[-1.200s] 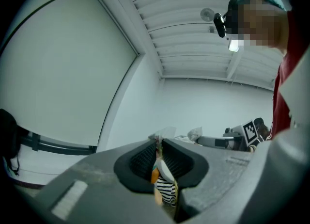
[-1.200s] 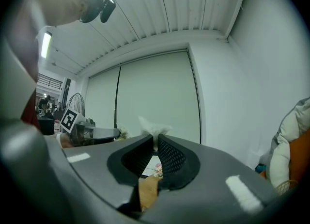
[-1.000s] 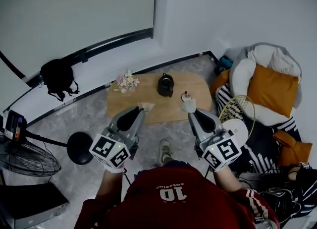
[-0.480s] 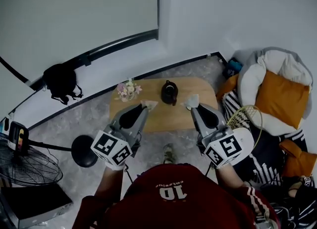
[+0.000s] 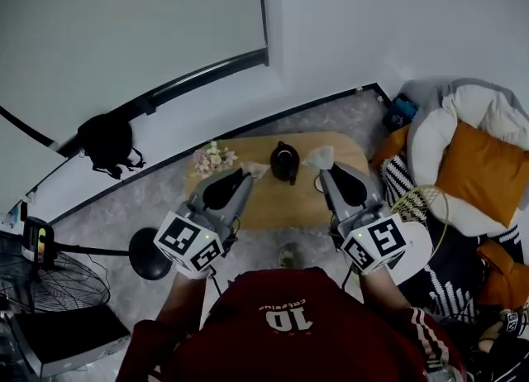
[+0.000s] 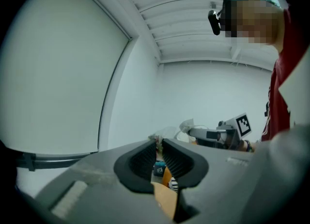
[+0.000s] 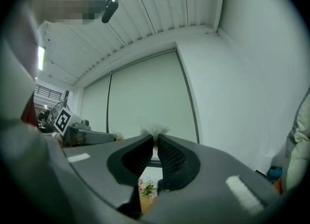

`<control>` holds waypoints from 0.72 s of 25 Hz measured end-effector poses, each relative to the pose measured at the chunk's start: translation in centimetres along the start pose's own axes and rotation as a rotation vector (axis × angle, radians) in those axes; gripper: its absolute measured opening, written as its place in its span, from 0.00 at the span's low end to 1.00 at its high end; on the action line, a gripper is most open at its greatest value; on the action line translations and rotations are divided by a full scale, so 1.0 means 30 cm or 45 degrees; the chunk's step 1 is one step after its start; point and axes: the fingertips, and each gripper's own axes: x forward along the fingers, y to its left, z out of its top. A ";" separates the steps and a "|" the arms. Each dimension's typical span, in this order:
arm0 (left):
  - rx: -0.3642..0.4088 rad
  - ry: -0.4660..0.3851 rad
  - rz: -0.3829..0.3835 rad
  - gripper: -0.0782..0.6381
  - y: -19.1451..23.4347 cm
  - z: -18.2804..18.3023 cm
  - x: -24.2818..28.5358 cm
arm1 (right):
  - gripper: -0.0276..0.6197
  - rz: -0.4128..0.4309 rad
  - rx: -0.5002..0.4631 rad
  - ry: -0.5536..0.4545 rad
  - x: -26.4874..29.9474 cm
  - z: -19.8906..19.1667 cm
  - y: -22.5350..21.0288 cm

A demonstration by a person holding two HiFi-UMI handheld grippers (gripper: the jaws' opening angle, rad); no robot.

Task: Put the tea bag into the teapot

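Head view, left to right: a black bag (image 5: 107,137) lies on the floor by the wall. On the wooden tabletop (image 5: 273,207) stand a small bunch of flowers (image 5: 212,158) and a dark teapot (image 5: 285,162). The left claw (image 5: 248,175), pressed nearly together, pinches a pale scrap (image 5: 258,170) at its tips, between flowers and teapot. The right claw (image 5: 324,170) pinches the white tea bag (image 5: 318,157), held just right of the teapot, outside it. An orange cushion (image 5: 483,172) lies far right.
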 end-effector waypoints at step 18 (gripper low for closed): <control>0.152 0.100 -0.014 0.18 0.072 -0.096 0.181 | 0.09 -0.012 0.027 0.067 0.072 -0.126 -0.139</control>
